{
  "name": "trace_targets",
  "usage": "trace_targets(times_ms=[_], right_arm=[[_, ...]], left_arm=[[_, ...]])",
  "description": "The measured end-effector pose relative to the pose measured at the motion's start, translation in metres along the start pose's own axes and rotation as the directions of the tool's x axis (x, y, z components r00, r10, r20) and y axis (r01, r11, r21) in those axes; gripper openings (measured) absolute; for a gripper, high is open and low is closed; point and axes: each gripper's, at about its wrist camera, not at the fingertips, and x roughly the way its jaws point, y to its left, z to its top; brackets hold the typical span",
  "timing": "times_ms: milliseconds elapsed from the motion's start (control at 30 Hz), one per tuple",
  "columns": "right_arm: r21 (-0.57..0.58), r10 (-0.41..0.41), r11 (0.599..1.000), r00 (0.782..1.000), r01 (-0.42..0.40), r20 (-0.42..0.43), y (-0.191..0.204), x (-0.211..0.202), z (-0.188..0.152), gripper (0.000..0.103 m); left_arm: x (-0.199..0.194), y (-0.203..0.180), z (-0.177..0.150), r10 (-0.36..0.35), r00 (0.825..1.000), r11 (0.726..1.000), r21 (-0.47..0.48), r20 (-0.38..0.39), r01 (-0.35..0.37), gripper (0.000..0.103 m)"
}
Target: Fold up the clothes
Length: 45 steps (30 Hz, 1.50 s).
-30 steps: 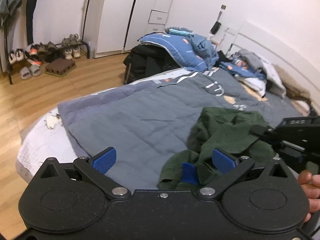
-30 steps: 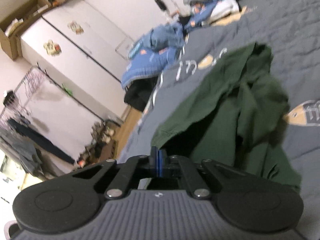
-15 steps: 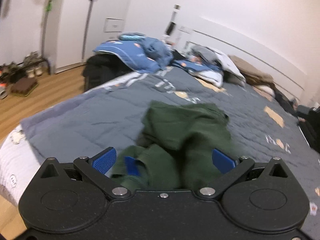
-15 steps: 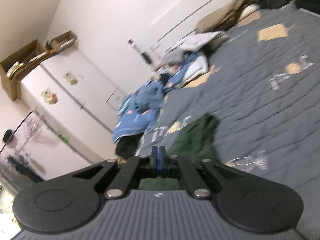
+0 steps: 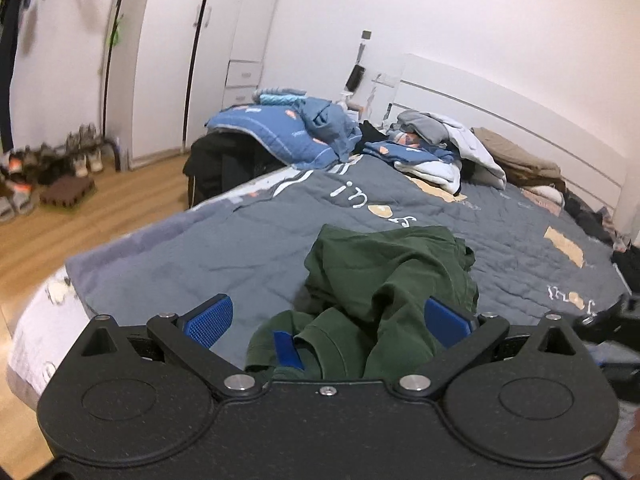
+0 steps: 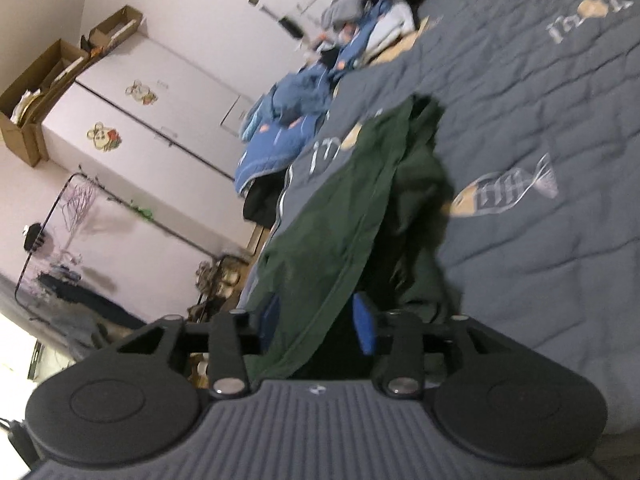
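A crumpled dark green cotton garment (image 5: 392, 280) lies bunched on the grey quilted bedspread (image 5: 224, 248), toward the near side of the bed, its near folds reaching in between the blue pads of the left tool (image 5: 328, 320). That tool stands wide, pads well apart and pressing on nothing; a small blue tag or tab shows among the folds at about 7 o'clock of the heap.

In the right wrist view the right tool (image 6: 318, 320) has its jaws opening, with a hemmed edge of the green garment (image 6: 340, 216) draped between the blue pads; the cloth lies nearer the left pad, and the pads do not squeeze it.

Open quilt spreads at 9 to 11 o'clock of the garment out to the bed's near corner, where the spread ends over a white mattress edge (image 5: 36, 320). More bare quilt runs at 1 to 3 o'clock toward the far side. At 12 o'clock, by the white headboard (image 5: 500, 108), sit a blue patterned duvet heap (image 5: 288, 132) and a pile of grey, white and tan clothes (image 5: 452, 148). Beyond the bed's edge at 10 o'clock is wooden floor (image 5: 80, 216) with a shoe rack (image 5: 52, 160).
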Motion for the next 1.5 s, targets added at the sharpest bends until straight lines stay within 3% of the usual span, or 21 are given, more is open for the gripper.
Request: trace_targets(times_ms=[200,567,600,667,700,867,1167,1500], right_arm=[[0.027,0.013,1.000,0.999,-0.012,-0.035,0.003,0.028,-0.012,0.055],[0.102,-0.005,0.995,0.998,0.011,-0.056,-0.007,0.070,-0.022,0.060],[0.107,0.004,0.994,0.998,0.002,-0.057,-0.007,0.071,-0.023,0.056],[0.100,0.024,0.995,0.998,-0.018,-0.060,-0.006,0.072,-0.024,0.027],[0.087,0.030,0.996,0.998,-0.025,-0.059,-0.005,0.072,-0.024,0.002],[0.096,0.062,0.993,0.998,-0.063,0.017,-0.006,0.051,-0.017,0.001],[0.095,0.088,0.990,0.984,-0.103,0.155,-0.014,-0.012,0.019,0.001],[0.093,0.053,0.992,0.962,-0.081,0.268,-0.055,-0.095,0.048,0.001]], left_arm=[[-0.002,0.002,0.002,-0.019,1.000,1.000,0.015,0.012,0.019,0.103],[-0.007,0.005,0.001,-0.045,0.999,0.992,-0.114,0.027,0.048,0.103],[-0.007,0.003,0.001,-0.047,0.999,0.992,-0.117,0.022,0.049,0.103],[-0.005,-0.001,-0.001,-0.061,0.998,0.992,-0.108,0.012,0.062,0.103],[-0.004,-0.003,-0.002,-0.063,0.998,0.993,-0.096,0.008,0.064,0.103],[-0.003,-0.005,0.000,-0.046,0.998,0.995,-0.084,0.034,0.048,0.103],[0.016,-0.013,-0.007,-0.018,1.000,0.999,-0.049,-0.013,0.018,0.103],[0.021,-0.053,-0.028,-0.106,0.994,0.991,0.079,-0.038,0.109,0.103]])
